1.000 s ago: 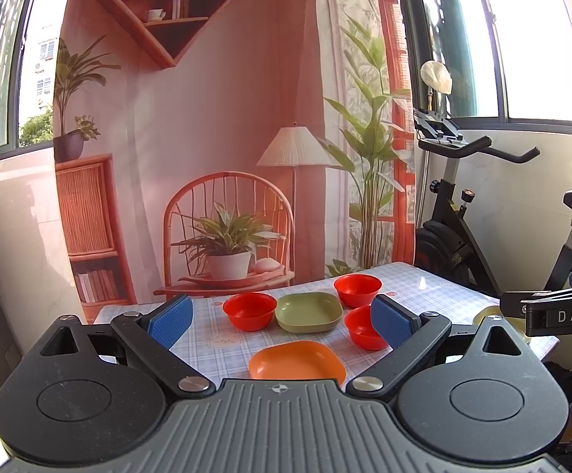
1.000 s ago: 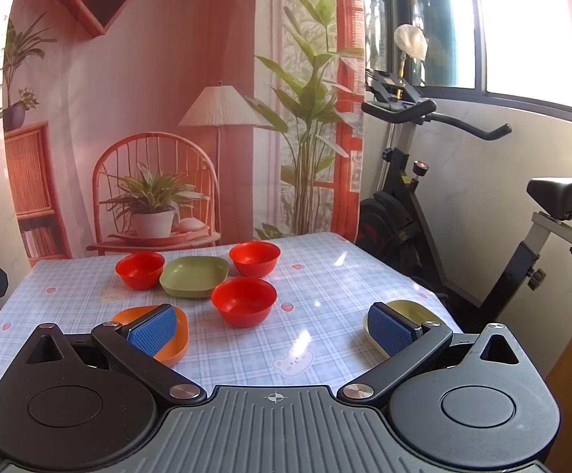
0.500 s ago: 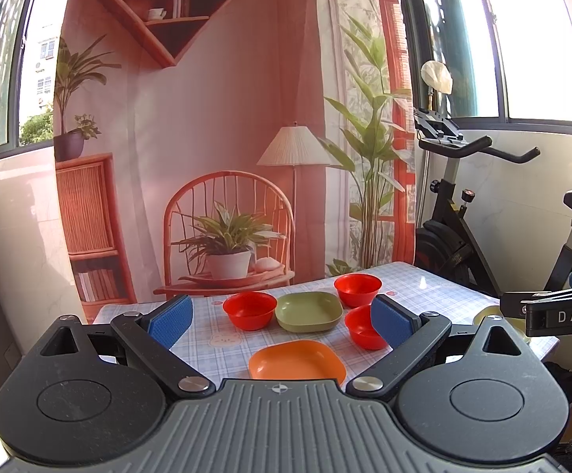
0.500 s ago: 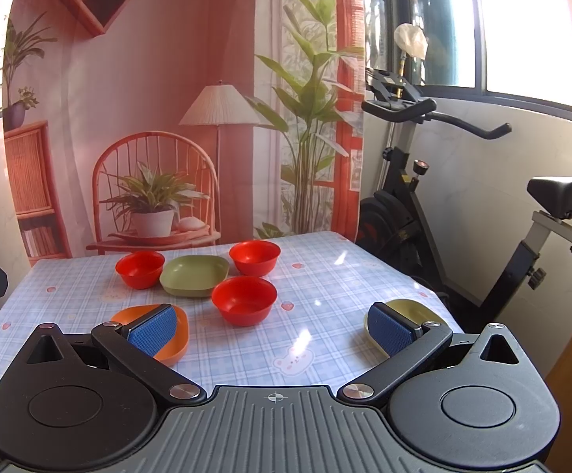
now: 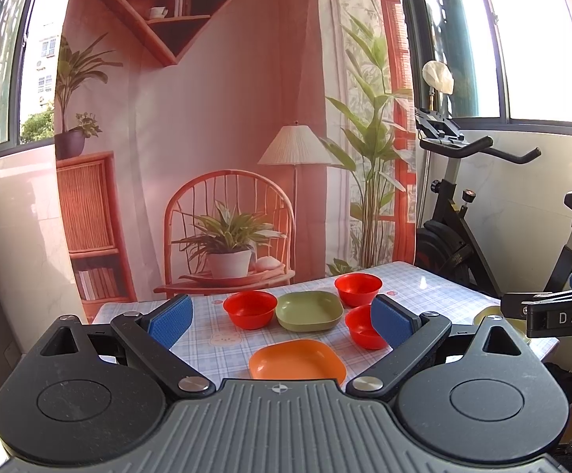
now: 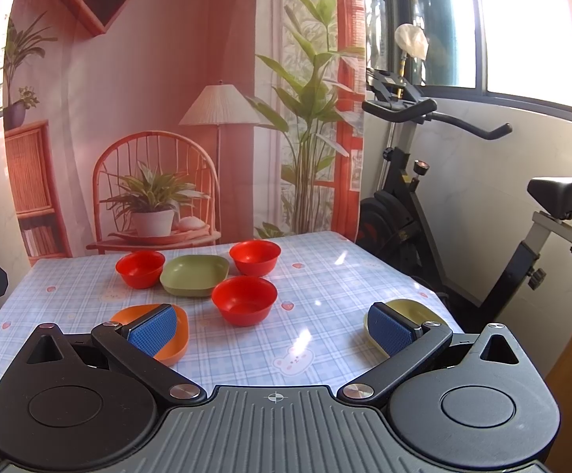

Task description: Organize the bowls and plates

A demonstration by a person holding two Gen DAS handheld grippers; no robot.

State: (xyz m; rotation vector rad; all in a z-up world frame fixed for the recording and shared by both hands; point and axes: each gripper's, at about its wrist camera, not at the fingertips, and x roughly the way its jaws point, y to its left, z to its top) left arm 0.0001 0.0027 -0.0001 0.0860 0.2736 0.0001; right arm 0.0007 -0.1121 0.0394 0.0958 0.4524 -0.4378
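I hold both claws spread wide and empty above the near edge of the tabletop (image 6: 325, 299): my left claw (image 5: 282, 317) faces the orange plate (image 5: 297, 358), my right claw (image 6: 274, 325) looks over the whole spread. Three red bowls (image 6: 244, 299) ring the green plate (image 6: 194, 274) toward the far side; a yellow-green plate (image 6: 416, 309) sits alone by the right edge. I judge nothing is stacked yet, so I would start by nesting bowls, gripping each by its rim. The middle is open; the lone plate near the edge needs care.
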